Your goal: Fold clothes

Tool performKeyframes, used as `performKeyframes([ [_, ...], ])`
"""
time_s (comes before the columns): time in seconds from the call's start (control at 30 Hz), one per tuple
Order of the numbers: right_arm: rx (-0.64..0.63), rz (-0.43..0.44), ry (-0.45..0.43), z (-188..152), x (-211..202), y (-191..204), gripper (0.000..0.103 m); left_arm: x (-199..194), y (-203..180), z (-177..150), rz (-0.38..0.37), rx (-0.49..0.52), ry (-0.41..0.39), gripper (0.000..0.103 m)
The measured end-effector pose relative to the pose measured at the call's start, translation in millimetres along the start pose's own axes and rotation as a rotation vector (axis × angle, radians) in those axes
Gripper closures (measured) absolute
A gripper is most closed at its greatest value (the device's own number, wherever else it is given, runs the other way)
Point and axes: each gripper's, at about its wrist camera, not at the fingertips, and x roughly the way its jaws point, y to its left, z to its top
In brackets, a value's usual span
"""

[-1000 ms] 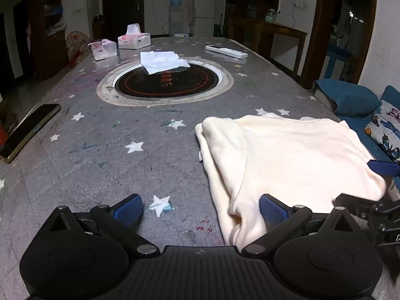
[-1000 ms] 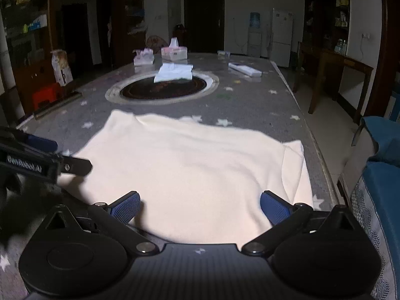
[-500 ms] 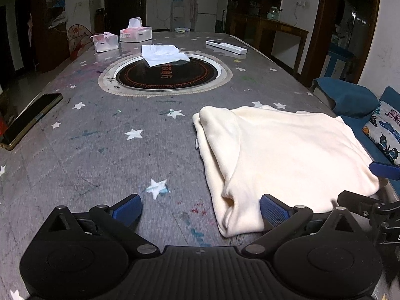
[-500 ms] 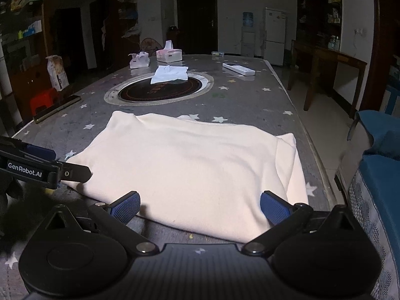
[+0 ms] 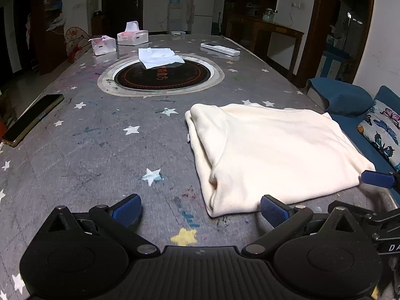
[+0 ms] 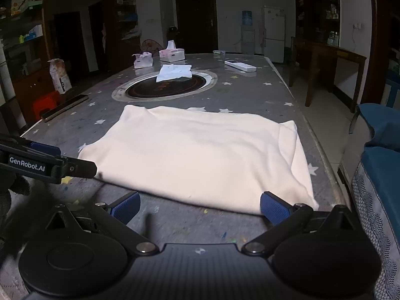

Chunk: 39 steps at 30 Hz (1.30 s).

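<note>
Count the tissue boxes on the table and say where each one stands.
2. Both stand at the far end of the table, beyond the round black cooktop: the smaller tissue box on the left, the larger tissue box just right of it. None seems hidden.

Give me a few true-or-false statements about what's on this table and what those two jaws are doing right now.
1. The cream garment lies folded on the table. True.
2. The left gripper is clamped on the garment. False: its jaws stand wide open, holding nothing.
3. A white cloth rests on the round black cooktop. True.
4. The right gripper has lifted the garment's edge. False: it is open and the garment lies flat.
5. A white remote lies beyond the cooktop. True.
6. The phone sits on top of the garment. False: it lies apart, near the table's left edge.
</note>
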Motion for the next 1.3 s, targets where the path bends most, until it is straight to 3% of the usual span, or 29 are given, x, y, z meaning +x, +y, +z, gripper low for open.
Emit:
performKeyframes([
  [1.3, 0.087, -0.054, -0.006, -19.3, -29.2, 10.9, 0.0, -28.9, -20.7, -19.9, -0.023, 0.052, -0.02, 0.0],
])
